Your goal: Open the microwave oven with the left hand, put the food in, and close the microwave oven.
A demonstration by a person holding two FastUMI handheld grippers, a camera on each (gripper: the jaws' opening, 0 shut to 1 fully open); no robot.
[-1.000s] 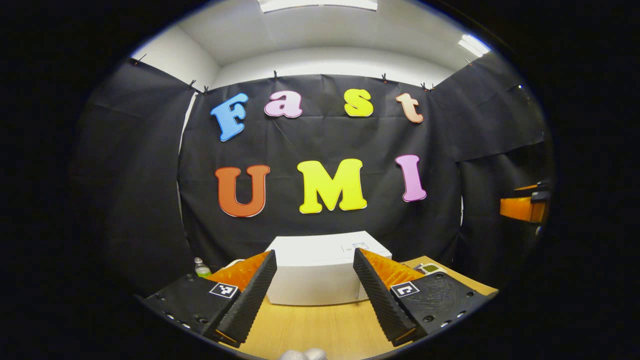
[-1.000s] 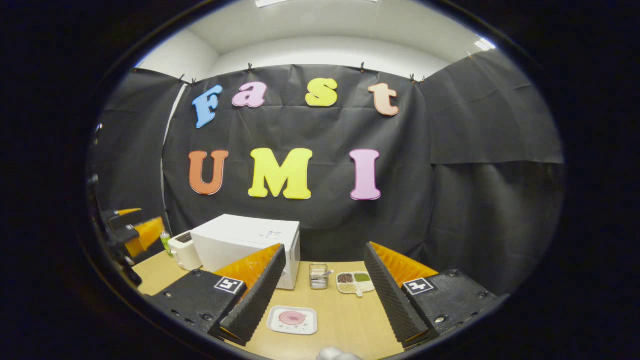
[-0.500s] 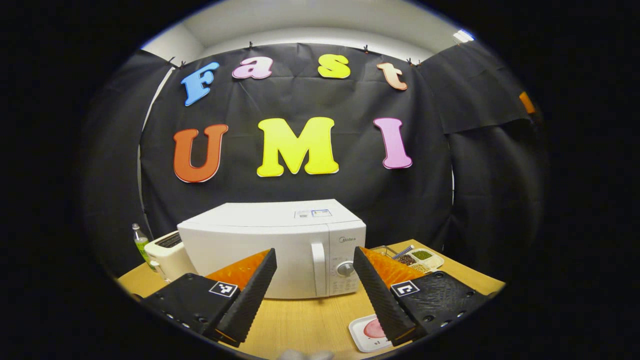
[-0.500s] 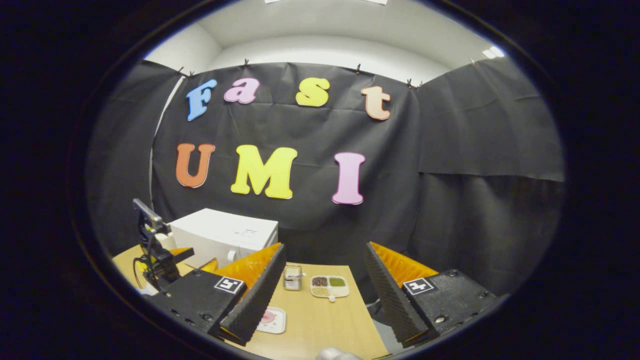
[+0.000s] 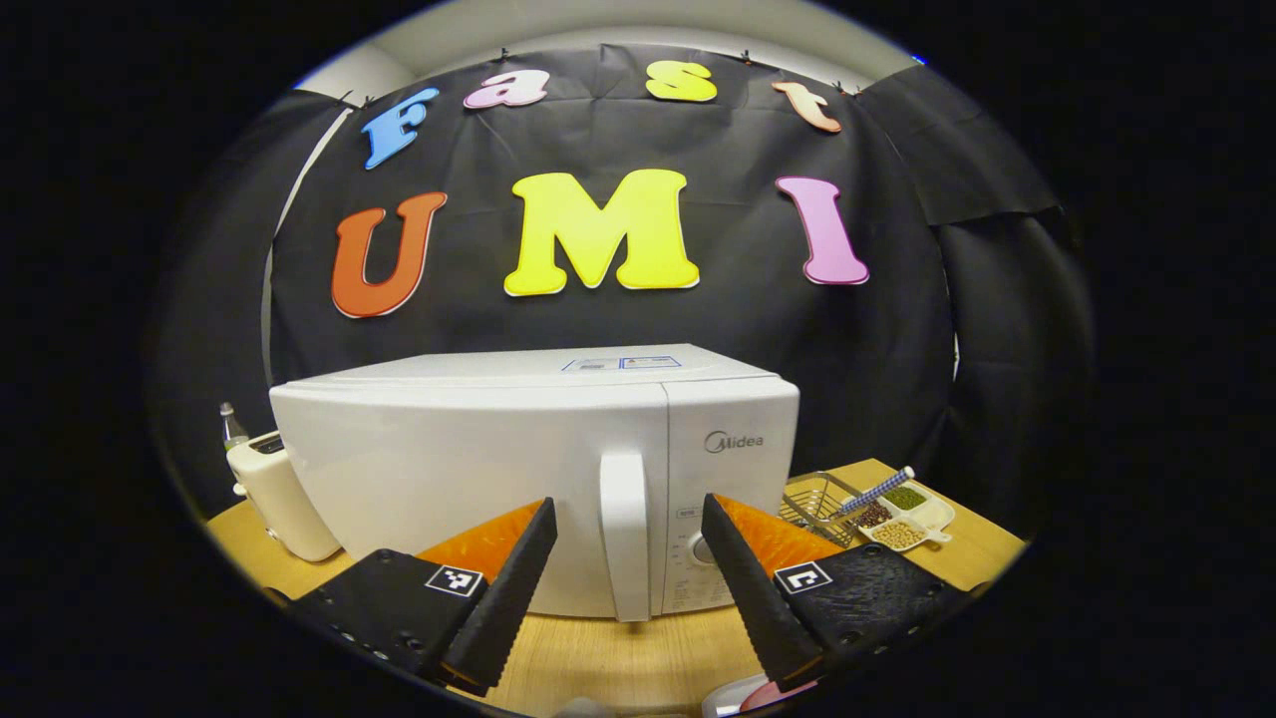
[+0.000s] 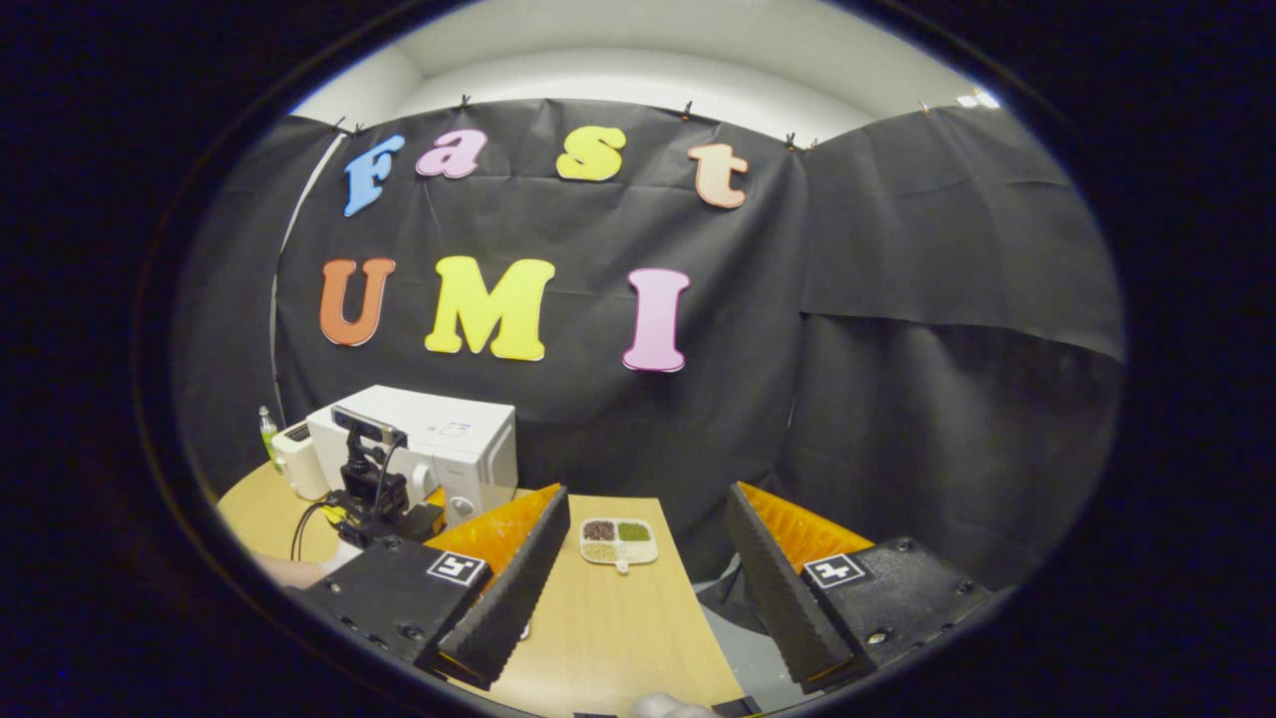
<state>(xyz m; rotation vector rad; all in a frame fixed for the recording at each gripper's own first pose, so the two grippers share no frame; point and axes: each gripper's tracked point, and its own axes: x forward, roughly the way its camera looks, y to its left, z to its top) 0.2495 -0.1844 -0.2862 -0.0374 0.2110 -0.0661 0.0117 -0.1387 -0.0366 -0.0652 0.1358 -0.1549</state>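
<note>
The white microwave (image 5: pixel 469 469) stands close in front in the left gripper view, door shut. Its upright handle (image 5: pixel 626 538) rises between the fingers of my left gripper (image 5: pixel 627 502), which is open; I cannot tell whether either finger touches it. A white plate with pink food (image 5: pixel 746 696) peeks out at the bottom edge, partly behind one finger. In the right gripper view the microwave (image 6: pixel 454 444) sits far left, with the left gripper's camera mount (image 6: pixel 371 469) in front of it. My right gripper (image 6: pixel 648 491) is open, holding nothing, above the wooden table (image 6: pixel 618 628).
A cream toaster (image 5: pixel 279 494) and a small bottle (image 5: pixel 230 424) stand left of the microwave. To its right are a wire basket (image 5: pixel 815 499) and a sectioned dish of grains (image 5: pixel 902 511), also the sectioned dish (image 6: pixel 618 539). The table's right edge (image 6: pixel 698 618) drops off by the wall.
My left gripper has come much closer to the microwave, so the handle now stands between its fingers. My right gripper has swung right, and the food plate has slid from its view.
</note>
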